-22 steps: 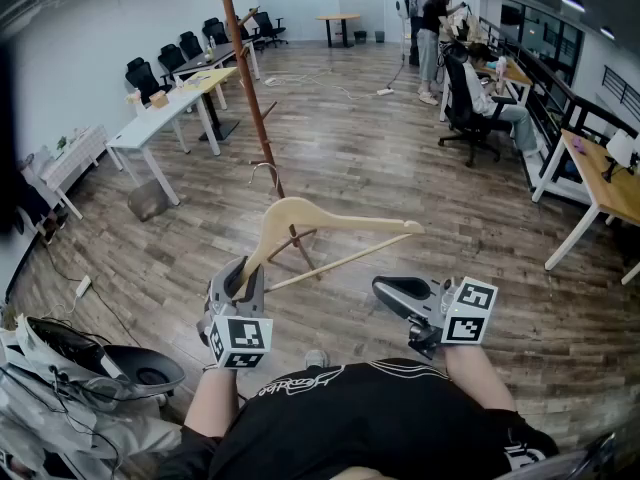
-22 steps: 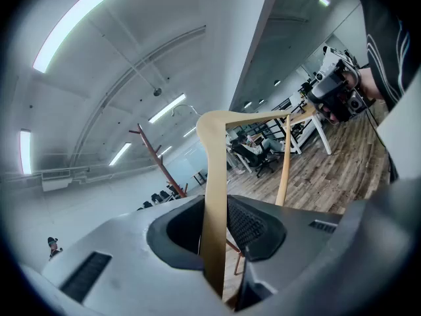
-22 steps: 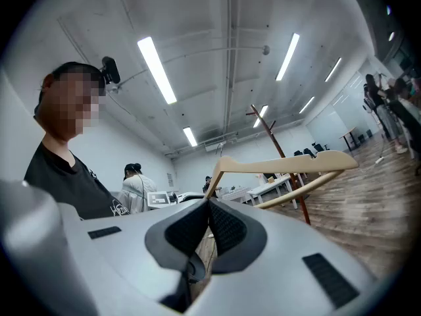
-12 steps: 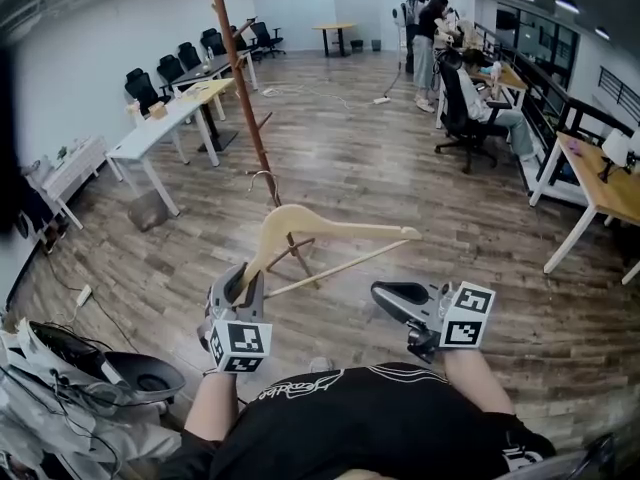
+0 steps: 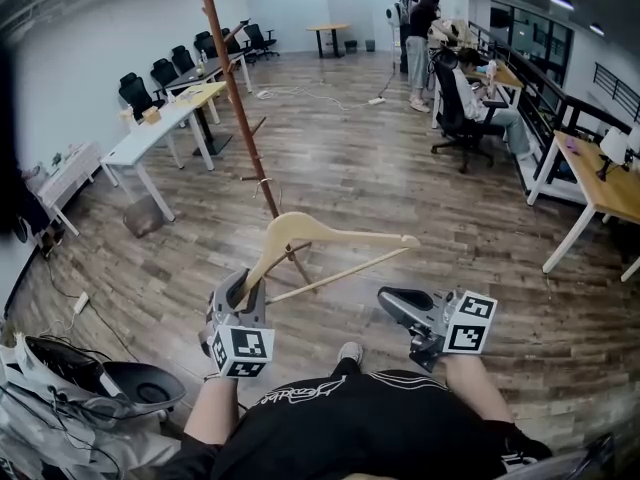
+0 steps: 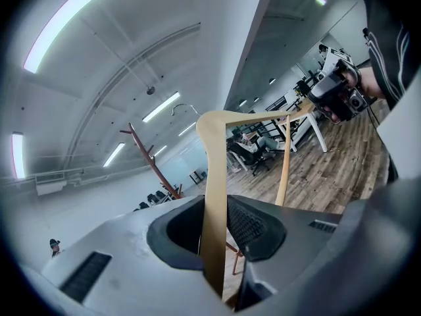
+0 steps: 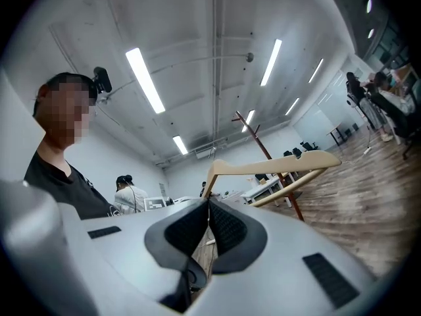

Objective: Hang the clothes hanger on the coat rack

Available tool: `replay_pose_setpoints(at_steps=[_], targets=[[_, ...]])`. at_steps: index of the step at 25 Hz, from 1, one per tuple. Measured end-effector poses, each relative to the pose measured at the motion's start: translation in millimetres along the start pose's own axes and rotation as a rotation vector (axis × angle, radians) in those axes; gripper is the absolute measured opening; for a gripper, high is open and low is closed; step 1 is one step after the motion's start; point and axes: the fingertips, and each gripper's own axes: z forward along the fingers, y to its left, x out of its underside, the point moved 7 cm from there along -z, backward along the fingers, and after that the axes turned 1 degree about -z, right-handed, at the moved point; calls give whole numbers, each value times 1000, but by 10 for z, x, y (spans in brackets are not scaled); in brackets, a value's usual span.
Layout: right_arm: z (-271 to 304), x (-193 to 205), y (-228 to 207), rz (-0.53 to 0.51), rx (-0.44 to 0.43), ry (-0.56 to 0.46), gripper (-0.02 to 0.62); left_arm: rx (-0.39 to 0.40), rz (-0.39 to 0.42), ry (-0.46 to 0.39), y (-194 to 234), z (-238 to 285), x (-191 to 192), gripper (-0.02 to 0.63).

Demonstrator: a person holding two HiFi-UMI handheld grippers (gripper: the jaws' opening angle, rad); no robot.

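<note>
While your left gripper [image 5: 242, 292] fingers clamp the hanger [image 5: 330, 235] and right gripper [image 5: 397, 300] fingers sit closed, empty, carry it to the far coat rack [image 5: 236, 90].

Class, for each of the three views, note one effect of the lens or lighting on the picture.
Head view: fisheye bows the floorboards and leans the coat rack; corners go dark. Left gripper view: round black vignette, ceiling strip lights blown white, hanger sharp. Right gripper view: same vignette and glare.
</note>
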Motion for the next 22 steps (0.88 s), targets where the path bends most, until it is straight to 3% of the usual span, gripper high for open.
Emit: replay_pose_setpoints(at_steps=[10,22], targets=[[326,-74,-531,22,29,41,40,11,-35,1,181,599,189,91],[1472,-501,-1817,45,13,94,38,-31,-44,26,1086,1997,445,91]])
